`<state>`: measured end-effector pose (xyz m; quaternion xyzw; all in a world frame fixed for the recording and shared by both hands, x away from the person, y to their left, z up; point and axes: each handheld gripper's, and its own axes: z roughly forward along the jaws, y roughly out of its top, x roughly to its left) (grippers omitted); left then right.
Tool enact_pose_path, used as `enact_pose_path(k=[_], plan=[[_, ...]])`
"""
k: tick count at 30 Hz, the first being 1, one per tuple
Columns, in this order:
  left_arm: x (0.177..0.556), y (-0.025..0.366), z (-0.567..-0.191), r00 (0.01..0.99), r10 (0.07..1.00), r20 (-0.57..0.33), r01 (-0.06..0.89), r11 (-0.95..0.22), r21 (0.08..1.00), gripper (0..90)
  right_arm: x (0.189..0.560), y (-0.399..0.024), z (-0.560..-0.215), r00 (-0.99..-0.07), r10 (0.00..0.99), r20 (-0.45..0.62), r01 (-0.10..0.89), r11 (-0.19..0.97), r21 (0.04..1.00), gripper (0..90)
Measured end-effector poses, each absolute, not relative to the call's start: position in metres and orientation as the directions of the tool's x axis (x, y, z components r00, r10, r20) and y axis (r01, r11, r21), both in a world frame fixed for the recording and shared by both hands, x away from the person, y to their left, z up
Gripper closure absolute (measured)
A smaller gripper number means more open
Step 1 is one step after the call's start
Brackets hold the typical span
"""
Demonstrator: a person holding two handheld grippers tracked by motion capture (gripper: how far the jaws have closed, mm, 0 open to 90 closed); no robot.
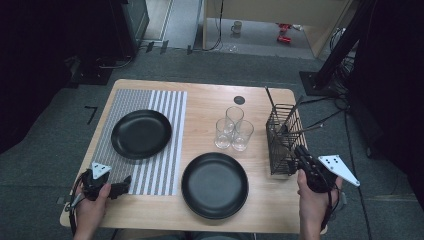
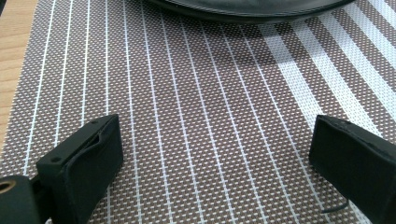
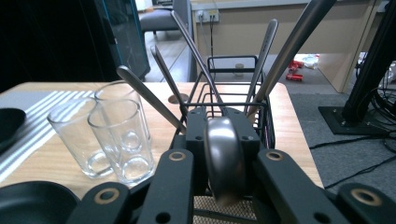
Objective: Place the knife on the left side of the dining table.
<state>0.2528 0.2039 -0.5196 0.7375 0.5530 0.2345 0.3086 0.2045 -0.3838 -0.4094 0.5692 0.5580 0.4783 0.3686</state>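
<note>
My right gripper (image 1: 301, 152) (image 3: 224, 135) is at the near side of the black wire cutlery caddy (image 1: 282, 142) (image 3: 232, 59), shut on the rounded end of a metal utensil (image 3: 223, 158) that sits between its jaws. Several other utensils (image 3: 280, 51) lean upright in the caddy. My left gripper (image 1: 120, 189) (image 2: 215, 154) rests low over the striped placemat (image 1: 165, 165) (image 2: 201, 116) at the table's near left. It is open, its jaws wide apart with nothing between them. The rim of a black plate (image 1: 141, 133) (image 2: 243, 9) lies just ahead of it.
A second black plate (image 1: 215, 184) (image 3: 32, 200) lies on bare wood at the near centre. Three clear glasses (image 1: 233, 129) (image 3: 116, 135) stand together left of the caddy. A small dark disc (image 1: 239, 100) sits near the far edge. Cables and stand legs lie on the floor to the right.
</note>
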Motion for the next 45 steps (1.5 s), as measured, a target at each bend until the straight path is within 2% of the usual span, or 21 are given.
enact_pose_path(k=[9,17,19,22,25,38,45], plan=[[0.253,0.204,-0.52,0.279,0.96,0.005,0.671,-0.198,0.715,3.1,0.19,-0.384,-0.411,-0.085,0.984,0.156,0.259,-0.13,0.957,74.1],[0.253,0.204,-0.52,0.279,0.96,0.004,0.671,-0.198,0.715,3.1,0.185,-0.382,-0.421,-0.081,0.985,0.154,0.293,-0.124,0.948,70.4],[0.253,0.204,-0.52,0.278,0.96,0.005,0.671,-0.198,0.715,3.2,0.185,-0.382,-0.423,-0.078,0.985,0.151,0.29,-0.123,0.949,71.5],[0.253,0.204,-0.52,0.278,0.96,0.005,0.671,-0.198,0.715,3.1,0.185,-0.383,-0.425,-0.057,0.987,0.147,0.274,-0.127,0.953,82.0],[0.253,0.204,-0.52,0.278,0.96,0.004,0.671,-0.198,0.715,3.1,0.185,-0.384,-0.427,-0.041,0.99,0.132,0.262,-0.117,0.958,84.4],[0.253,0.204,-0.52,0.278,0.96,0.004,0.671,-0.198,0.715,3.1,0.189,-0.382,-0.416,-0.062,0.992,0.11,0.247,-0.091,0.965,84.8],[0.253,0.204,-0.52,0.278,0.96,0.005,0.671,-0.198,0.715,3.2,0.186,-0.383,-0.401,-0.065,0.993,0.098,0.303,-0.074,0.95,84.7]])
